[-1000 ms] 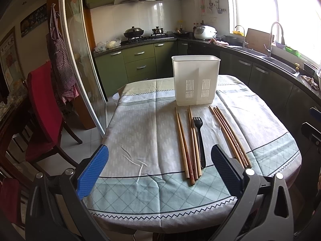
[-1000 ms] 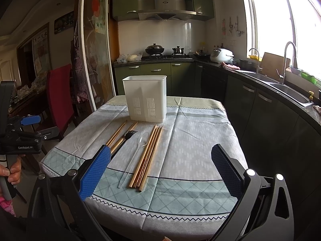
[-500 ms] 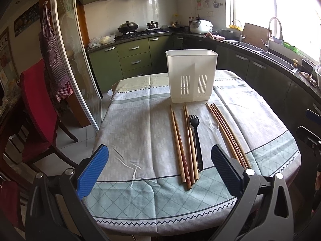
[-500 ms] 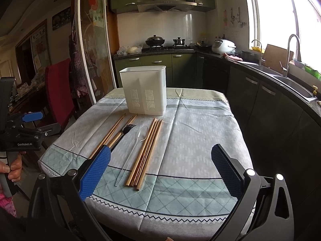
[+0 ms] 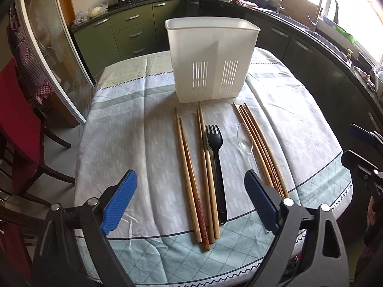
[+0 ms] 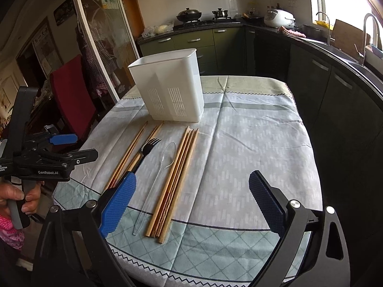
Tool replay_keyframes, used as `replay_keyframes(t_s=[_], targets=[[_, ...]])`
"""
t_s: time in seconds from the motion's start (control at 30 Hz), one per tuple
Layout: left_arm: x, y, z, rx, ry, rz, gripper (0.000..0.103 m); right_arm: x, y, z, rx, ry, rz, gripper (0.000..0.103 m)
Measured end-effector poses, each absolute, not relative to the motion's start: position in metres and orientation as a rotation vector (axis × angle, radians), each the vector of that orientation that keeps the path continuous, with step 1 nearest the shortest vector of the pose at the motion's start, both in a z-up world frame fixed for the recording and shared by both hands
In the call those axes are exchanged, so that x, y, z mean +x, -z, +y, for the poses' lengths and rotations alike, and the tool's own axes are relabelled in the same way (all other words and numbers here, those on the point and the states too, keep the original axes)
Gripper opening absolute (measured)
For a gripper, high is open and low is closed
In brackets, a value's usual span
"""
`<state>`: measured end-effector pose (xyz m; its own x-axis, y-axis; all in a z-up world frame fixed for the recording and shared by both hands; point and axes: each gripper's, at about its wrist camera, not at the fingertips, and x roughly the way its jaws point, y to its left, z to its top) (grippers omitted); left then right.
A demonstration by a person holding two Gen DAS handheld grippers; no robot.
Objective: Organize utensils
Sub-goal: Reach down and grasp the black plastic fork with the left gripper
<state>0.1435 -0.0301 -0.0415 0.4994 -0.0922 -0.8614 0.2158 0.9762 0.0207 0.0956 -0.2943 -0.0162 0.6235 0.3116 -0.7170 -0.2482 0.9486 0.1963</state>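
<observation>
Left gripper (image 5: 190,202) is held above the near table edge, jaws wide but closing with nothing gripped; right gripper (image 6: 192,202) likewise, closing on nothing. On the tablecloth (image 5: 134,129), left to right, are laid two chopstick pairs (image 5: 189,179), a black fork (image 5: 216,162), a clear spoon (image 5: 245,141) and a chopstick bundle (image 5: 259,148). Behind them a white utensil holder (image 5: 210,59) is stood upright.
</observation>
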Motion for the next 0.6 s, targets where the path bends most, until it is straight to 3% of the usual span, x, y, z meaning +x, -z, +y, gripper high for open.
replay_keyframes(t_s=[0.23, 0.37, 0.43, 0.6], targets=[[0.174, 0.072, -0.055, 0.130, 0.237, 1.170, 0.057, 0.121, 0.032, -0.301, 0.090, -0.308, 0.921, 0.060], [0.188, 0.084, -0.067, 0.118, 0.260, 1.228, 0.049, 0.126, 0.036, -0.306, 0.102, -0.311, 0.946, 0.060], [0.195, 0.089, -0.071, 0.110, 0.269, 1.250, 0.039, 0.128, 0.038, -0.308, 0.106, -0.310, 0.949, 0.060], [0.211, 0.106, -0.079, 0.098, 0.267, 1.309, 0.025, 0.130, 0.042, -0.312, 0.115, -0.308, 0.958, 0.060]])
